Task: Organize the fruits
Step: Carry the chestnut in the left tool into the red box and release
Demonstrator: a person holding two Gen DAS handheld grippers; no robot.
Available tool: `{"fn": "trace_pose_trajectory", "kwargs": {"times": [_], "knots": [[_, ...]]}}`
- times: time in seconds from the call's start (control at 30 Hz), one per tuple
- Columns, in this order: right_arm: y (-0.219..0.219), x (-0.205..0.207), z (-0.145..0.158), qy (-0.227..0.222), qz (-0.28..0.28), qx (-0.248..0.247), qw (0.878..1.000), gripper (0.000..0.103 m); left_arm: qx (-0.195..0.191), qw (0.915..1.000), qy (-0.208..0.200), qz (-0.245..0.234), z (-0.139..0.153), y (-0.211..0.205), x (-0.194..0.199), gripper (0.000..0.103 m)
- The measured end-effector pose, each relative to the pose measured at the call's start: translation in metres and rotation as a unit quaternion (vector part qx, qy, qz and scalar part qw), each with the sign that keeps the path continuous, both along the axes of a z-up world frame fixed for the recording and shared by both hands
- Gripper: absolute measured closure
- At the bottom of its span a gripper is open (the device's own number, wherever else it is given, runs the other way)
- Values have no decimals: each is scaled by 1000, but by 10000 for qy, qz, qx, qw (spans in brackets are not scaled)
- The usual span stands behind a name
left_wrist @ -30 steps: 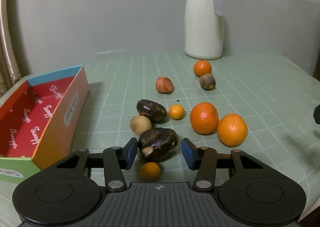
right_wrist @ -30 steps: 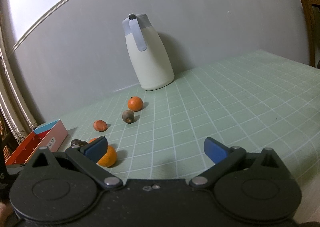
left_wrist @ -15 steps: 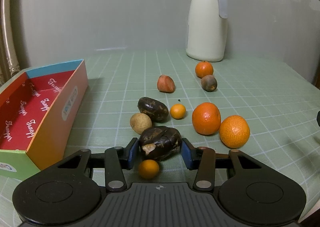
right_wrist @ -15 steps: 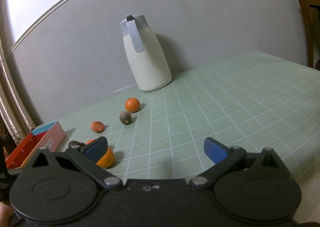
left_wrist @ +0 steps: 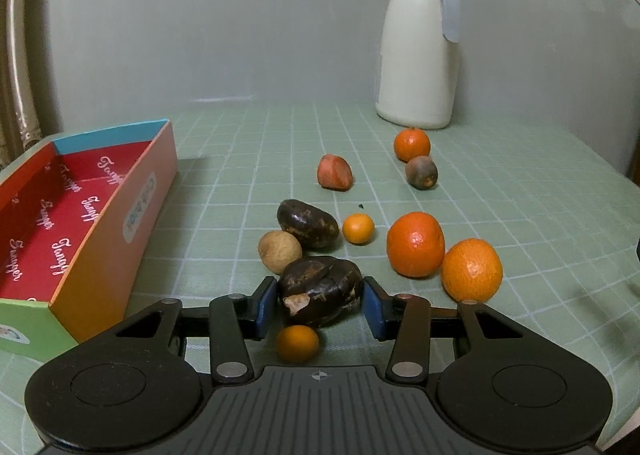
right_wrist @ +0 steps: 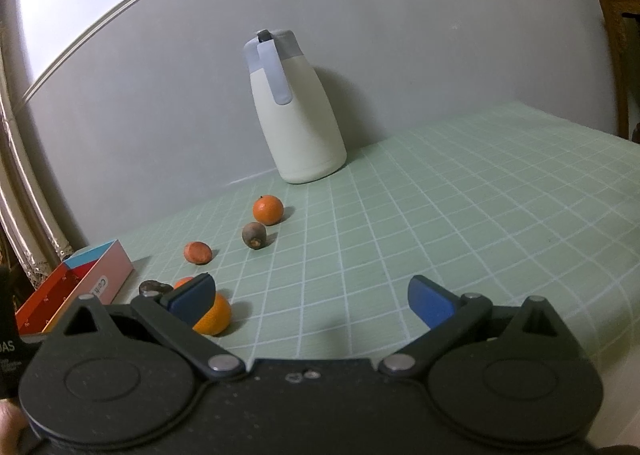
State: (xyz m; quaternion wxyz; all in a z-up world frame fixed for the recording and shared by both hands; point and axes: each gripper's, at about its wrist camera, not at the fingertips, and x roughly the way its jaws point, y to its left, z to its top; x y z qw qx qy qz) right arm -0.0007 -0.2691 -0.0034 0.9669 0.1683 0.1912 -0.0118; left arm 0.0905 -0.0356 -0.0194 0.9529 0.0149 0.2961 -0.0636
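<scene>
A: What sits nearest the left gripper [left_wrist: 320,305]?
B: A small orange fruit [left_wrist: 297,343] just below its blue pads, which are clamped on the dark brown fruit [left_wrist: 320,291].
A: And the right gripper [right_wrist: 312,301]?
B: Spread wide over bare cloth; its left finger [right_wrist: 192,297] hides part of an orange [right_wrist: 214,315].
A: Farther back?
B: The box [left_wrist: 88,215], cut off at the frame's left, then the jug [left_wrist: 418,47] by the wall.

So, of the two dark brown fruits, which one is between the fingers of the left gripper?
The cracked dark fruit nearest the camera, with a pale torn spot. The other dark fruit is smooth and lies farther away, beside the tan round fruit.
</scene>
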Motion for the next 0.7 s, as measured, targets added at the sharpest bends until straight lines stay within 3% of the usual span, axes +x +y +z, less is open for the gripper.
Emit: {"fn": "trace_pose_trajectory", "kwargs": {"times": [0.37, 0.57, 0.7], "knots": [[1, 0, 0, -2, 18, -29, 10000, 0, -12, 9983, -546, 185, 19, 13, -11, 58], [5, 4, 0, 27, 66, -35, 10000, 0, 89, 9920, -1042, 707, 43, 48, -21, 58], [13, 7, -1, 56, 184, -80, 9998, 0, 133, 9873, -1108, 1131, 50, 80, -20, 58]]}}
